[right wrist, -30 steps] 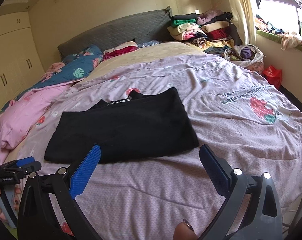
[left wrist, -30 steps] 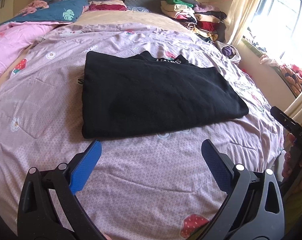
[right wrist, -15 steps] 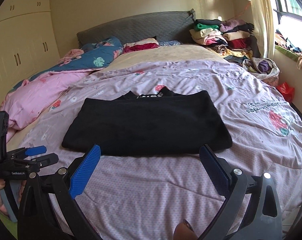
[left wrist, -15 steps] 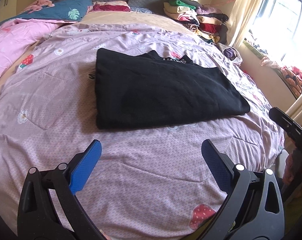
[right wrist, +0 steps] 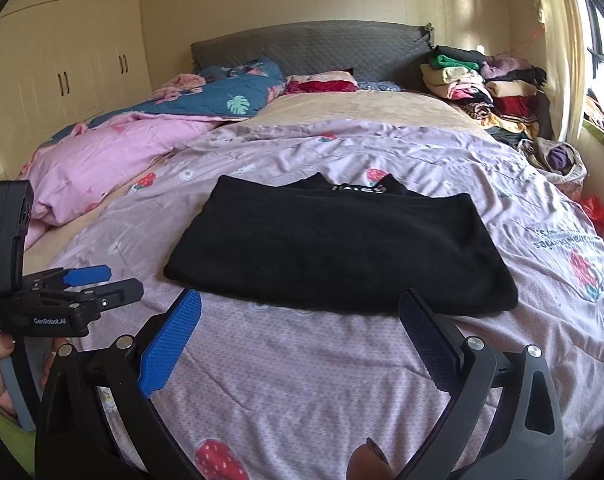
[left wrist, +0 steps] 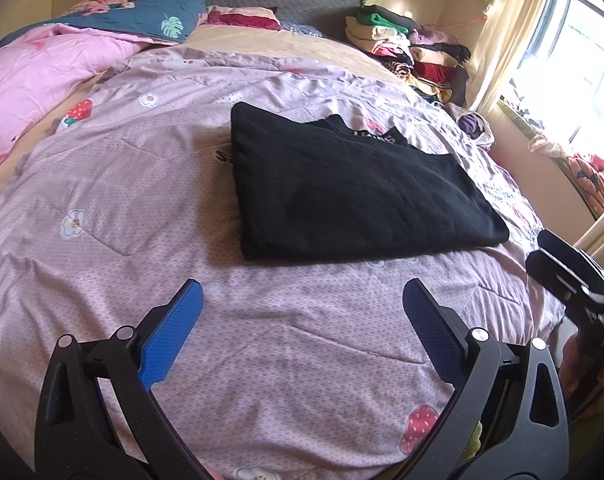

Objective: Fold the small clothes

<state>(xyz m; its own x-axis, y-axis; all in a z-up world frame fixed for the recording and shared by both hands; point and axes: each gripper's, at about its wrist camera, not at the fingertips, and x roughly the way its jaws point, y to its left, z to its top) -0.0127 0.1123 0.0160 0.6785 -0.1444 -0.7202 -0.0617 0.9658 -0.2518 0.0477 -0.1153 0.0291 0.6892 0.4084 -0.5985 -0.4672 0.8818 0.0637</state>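
At 12 o'clock past my left gripper (left wrist: 302, 300) and right gripper (right wrist: 300, 310), both spread empty, black garment (right wrist: 341, 248) risks bunching if I pinch one layer.

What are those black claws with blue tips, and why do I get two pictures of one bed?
No robot here: a person holds a two-finger clamp in each hand, and each clamp carries a wide-angle camera looking out along its fingers. One picture comes from the left gripper, the other from the right gripper. Both are open and hold nothing. The right camera also catches the left gripper from the side, at its left edge. On the lilac quilt lies a black garment, already folded into a flat rectangle. Farther back are a pink blanket and a clothes pile by the headboard.
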